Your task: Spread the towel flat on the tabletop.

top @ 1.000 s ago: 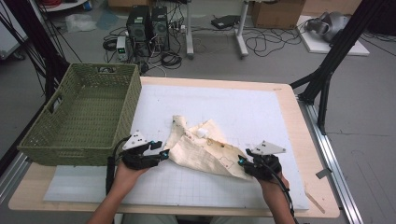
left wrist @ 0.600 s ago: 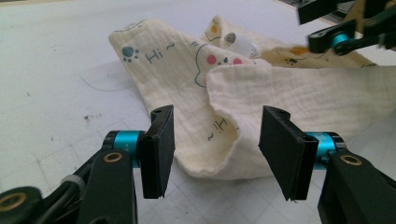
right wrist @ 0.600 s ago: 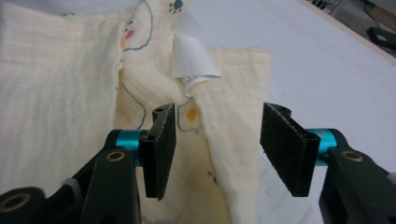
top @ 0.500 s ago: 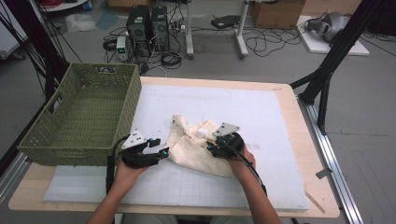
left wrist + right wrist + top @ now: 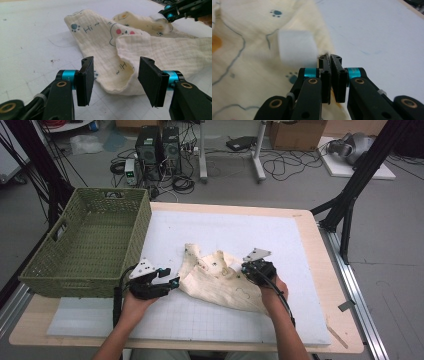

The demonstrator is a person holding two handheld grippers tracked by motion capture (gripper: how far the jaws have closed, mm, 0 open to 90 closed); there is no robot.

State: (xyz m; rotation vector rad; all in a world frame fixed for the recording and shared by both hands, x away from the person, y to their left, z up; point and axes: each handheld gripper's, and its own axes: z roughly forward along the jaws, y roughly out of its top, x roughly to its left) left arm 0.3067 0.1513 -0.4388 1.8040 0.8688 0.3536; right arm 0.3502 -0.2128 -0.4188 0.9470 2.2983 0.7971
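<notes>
cloth [image 5: 220, 280] lies crumpled on the white mat [image 5: 225, 227] on the counter [image 5: 320, 270], toward the near edge, about mid-width — cream fabric with paw prints, "hi~" lettering and a bear face. a white tag [image 5: 297, 47] sits on it just beside the right claw's tips.

left claw [image 5: 115, 81] low at the cloth's left end, jaws spread, a folded edge of the cloth lying between them; pads not pressing on it. in the high view the left claw [image 5: 167, 279] is just right of the basket's near corner.

right claw [image 5: 330, 61] has just been closing — jaws now pressed together, pinching the cloth's edge, a bit of fabric showing between the tips. in the high view the right claw [image 5: 250, 270] sits on the cloth's right part.

green wicker basket [image 5: 85, 245] stands on the counter's left edge, touching the mat, apart from the cloth.
</notes>
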